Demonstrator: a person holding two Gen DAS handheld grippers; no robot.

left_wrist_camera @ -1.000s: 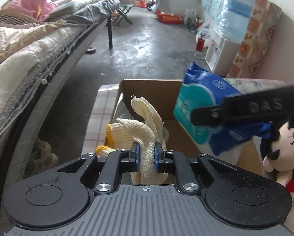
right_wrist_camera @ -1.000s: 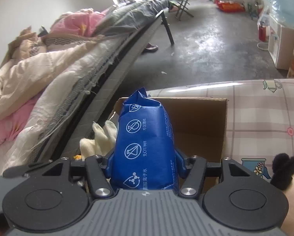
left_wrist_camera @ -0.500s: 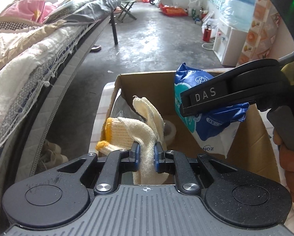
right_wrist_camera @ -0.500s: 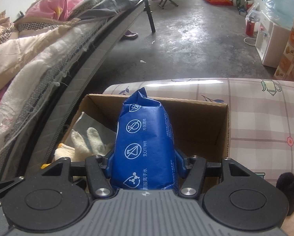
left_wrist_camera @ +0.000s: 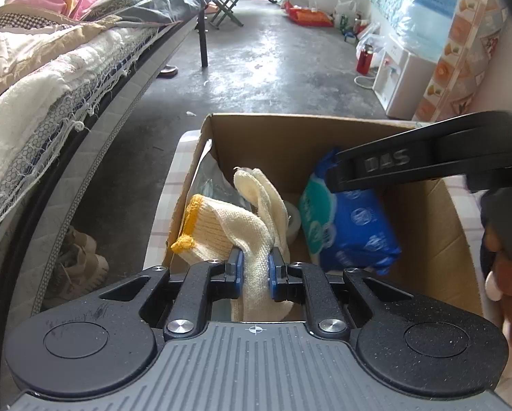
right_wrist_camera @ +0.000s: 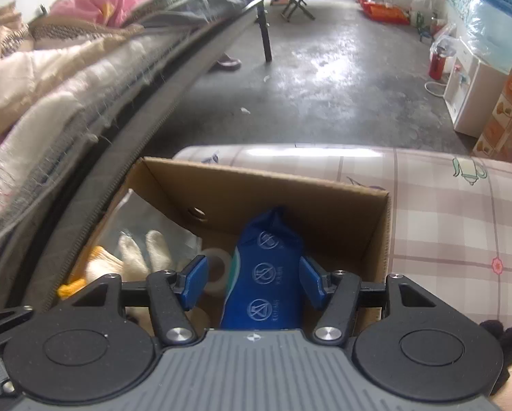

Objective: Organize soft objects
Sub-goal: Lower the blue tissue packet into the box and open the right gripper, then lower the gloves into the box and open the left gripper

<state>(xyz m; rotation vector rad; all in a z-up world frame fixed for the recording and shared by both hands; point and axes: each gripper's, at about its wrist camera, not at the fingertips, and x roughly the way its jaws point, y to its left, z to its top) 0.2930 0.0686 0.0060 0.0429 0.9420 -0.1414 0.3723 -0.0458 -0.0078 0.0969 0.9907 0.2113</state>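
The open brown cardboard box [right_wrist_camera: 280,202] sits at the left end of the checked bench [right_wrist_camera: 461,212]. The blue plastic tissue pack [right_wrist_camera: 269,274] lies inside it, right of centre, between the right tongs [right_wrist_camera: 254,282], whose pads stand clear of it: released. The left tongs [left_wrist_camera: 255,270] pinch the cream knitted glove with yellow cuff [left_wrist_camera: 228,229] above the box's left side. Step in hand: boxing. Next, judged: lower and release the glove.

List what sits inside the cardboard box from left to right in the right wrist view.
Cotton gloves → tape roll → blue wipes pack, all inside the cardboard box.
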